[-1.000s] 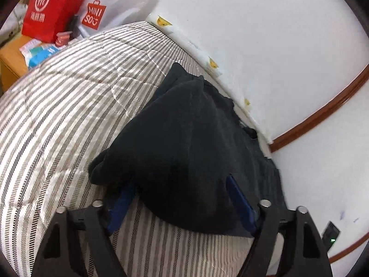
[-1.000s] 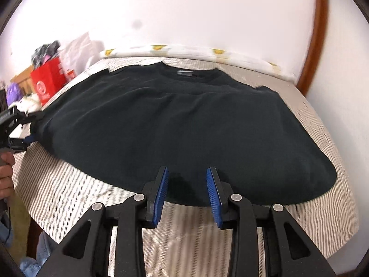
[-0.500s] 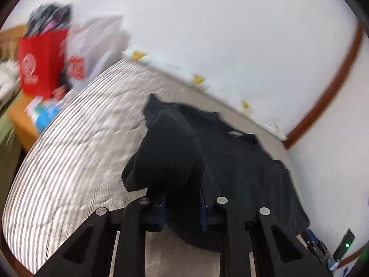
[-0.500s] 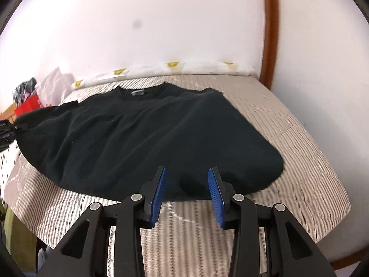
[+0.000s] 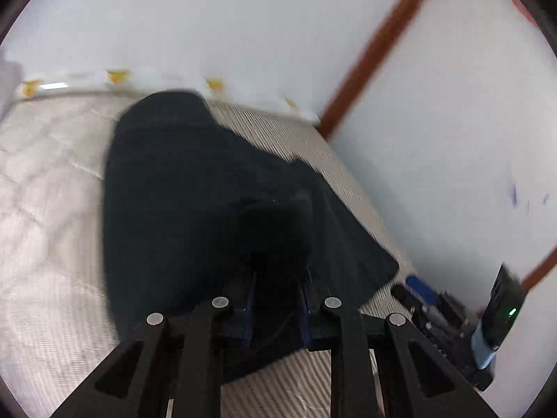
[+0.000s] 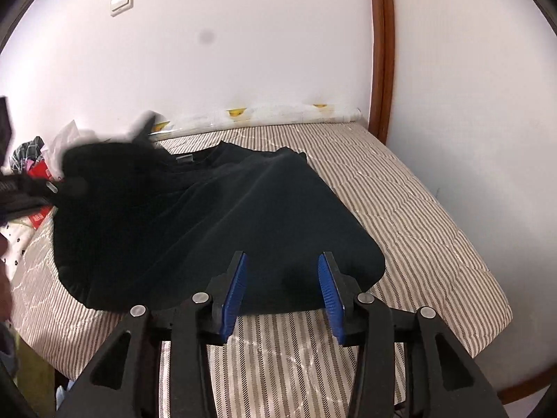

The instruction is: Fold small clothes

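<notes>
Legibly, no brand or label is being shown at this moment: the tag at the collar of the black sweatshirt point(image 6: 216, 216) is being imaged too small to be read, and the red bag point(image 6: 38, 174) at the left edge is being blurred beyond reading, whereas the "MINISO" lettering on the white bag was being shown clearly one second ago in the left wrist view. The sweatshirt is being kept on the striped mattress point(image 6: 410, 209), collar toward the wall. The left gripper point(image 5: 276, 308) is being held clamped on a bunched fold of the sweatshirt's side, which is now being carried over the body of the garment; one second ago its blue pads were being held wide apart around that same edge. The right gripper point(image 6: 283, 296) is being held with pads apart at the hem, as before, nothing being pinched.
</notes>
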{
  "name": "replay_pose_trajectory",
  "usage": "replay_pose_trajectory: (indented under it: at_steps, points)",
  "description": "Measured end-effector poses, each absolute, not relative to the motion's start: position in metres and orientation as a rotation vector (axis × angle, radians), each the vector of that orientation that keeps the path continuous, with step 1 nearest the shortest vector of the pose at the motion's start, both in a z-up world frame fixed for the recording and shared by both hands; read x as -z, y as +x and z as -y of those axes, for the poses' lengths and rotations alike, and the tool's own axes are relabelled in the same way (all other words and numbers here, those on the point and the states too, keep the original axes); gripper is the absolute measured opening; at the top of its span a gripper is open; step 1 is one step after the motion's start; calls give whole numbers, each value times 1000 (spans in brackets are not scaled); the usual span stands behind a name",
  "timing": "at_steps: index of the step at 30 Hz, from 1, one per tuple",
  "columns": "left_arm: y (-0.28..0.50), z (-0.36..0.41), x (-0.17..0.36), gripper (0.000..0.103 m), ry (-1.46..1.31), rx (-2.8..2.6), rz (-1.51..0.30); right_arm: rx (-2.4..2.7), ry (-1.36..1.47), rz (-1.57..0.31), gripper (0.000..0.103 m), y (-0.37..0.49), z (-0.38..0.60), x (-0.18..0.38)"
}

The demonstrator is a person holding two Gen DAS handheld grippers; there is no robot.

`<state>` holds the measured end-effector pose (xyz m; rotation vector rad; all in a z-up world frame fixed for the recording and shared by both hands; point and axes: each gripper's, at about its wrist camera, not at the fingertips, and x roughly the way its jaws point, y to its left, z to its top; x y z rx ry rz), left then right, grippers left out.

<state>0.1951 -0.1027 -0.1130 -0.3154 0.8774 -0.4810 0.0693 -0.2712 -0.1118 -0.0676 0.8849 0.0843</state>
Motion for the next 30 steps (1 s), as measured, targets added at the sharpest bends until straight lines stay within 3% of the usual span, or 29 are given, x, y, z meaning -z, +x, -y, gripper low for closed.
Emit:
replay_pose_trajectory:
  at_steps: [6, 8, 10, 15, 21, 26, 29, 30]
  points:
    - [201, 107, 128, 19, -311, 527, -944, -148, -71, -903, 55, 67, 255, 109]
    - [185, 94, 116, 27, -294, 565, -892, -189, -53, -896, 62, 69, 248, 106]
    - [172, 83, 106, 51, -275, 567, -856, -238, -8, -891, 73, 73, 239, 103]
    - [150, 41, 111, 64, -230, 445, -825, -398, 88, -925, 82, 85, 206, 110]
    - [129, -1, 152, 75, -220, 363, -885, -454, 221, -1015, 83, 117, 172, 145]
    - [130, 8, 180, 76, -226, 389, -940, -453, 339, -1068, 83, 149, 155, 175]
    - [136, 18, 183, 76, -237, 426, -926, -384, 271, -1031, 71, 167, 144, 183]
    - [140, 23, 183, 76, -235, 428, -927, -361, 256, -1020, 61, 170, 143, 184]
